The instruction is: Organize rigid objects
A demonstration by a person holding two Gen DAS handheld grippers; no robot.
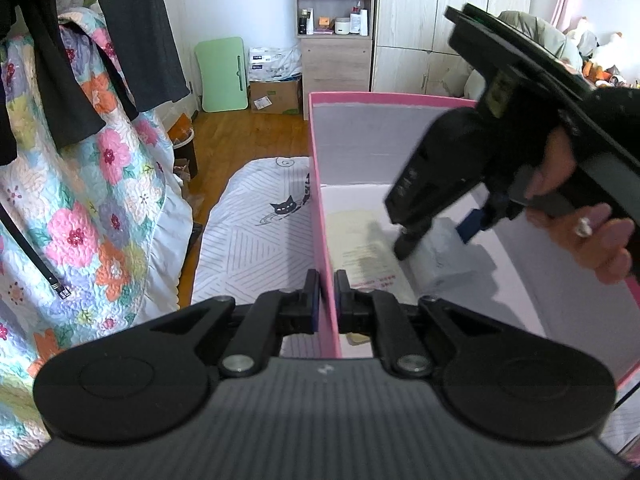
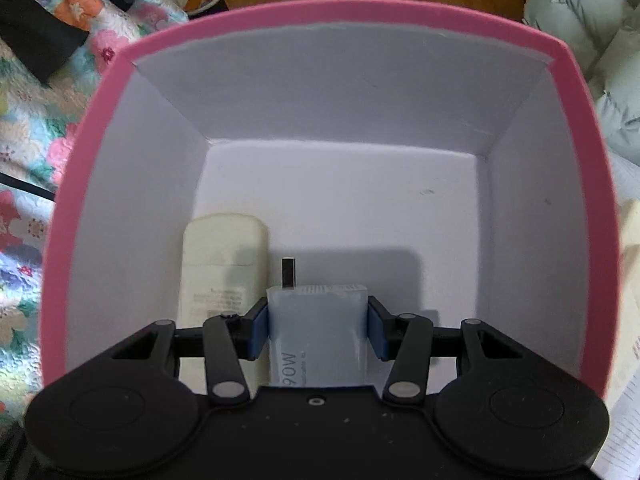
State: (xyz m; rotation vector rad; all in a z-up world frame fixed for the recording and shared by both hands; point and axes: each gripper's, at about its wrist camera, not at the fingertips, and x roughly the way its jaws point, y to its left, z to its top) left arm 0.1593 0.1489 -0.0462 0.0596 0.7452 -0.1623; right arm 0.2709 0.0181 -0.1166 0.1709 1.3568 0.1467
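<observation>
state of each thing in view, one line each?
Box: open, no lid on it, upright.
Left tongs: shut on the box's left wall.
Right tongs: shut on the charger, down inside the box.
Charger: white, held, prong pointing away from the camera.
Cream bottle: lying flat on the box floor, beside the charger.

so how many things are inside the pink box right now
2. A cream bottle lies along the left wall of the pink box, and a white charger sits beside it, clamped in the right gripper. Anything under the gripper is hidden.
</observation>
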